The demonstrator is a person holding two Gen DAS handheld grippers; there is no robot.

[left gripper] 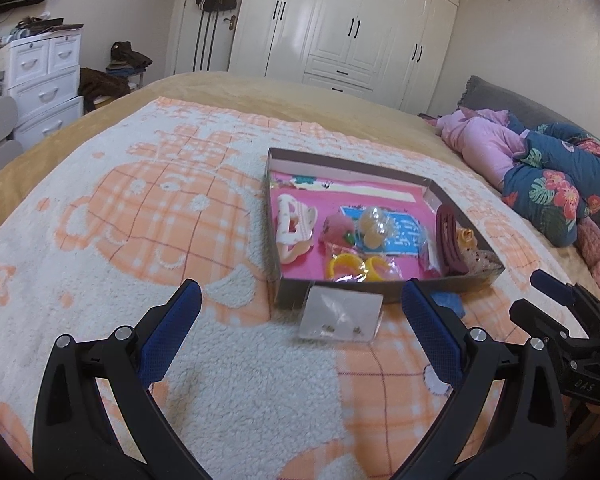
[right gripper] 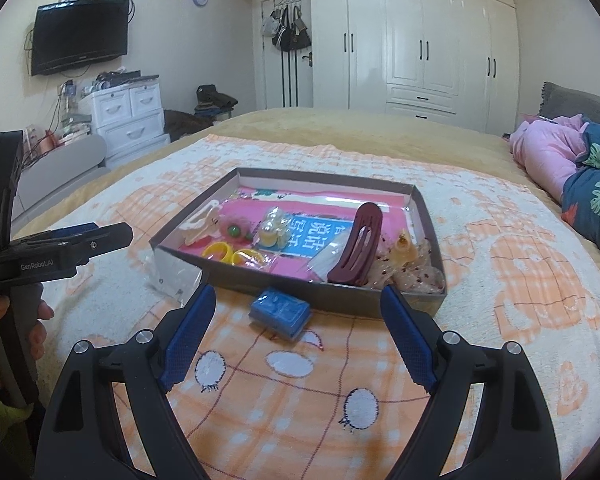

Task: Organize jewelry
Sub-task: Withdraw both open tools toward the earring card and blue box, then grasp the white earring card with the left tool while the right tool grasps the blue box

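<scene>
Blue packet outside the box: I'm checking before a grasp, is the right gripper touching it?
Apart. The right wrist view shows blanket between the blue packet and both open fingers of the right gripper.

Small blue pouch [left gripper: 452,304] mostly hidden behind a blue finger pad at lower right of the left wrist view. Clear earring packet [right gripper: 172,276] half covered by the box [right gripper: 300,296] corner at centre left of the right wrist view; studs too small to tell. Hand [right gripper: 4,344] cut off at the left edge.
</scene>
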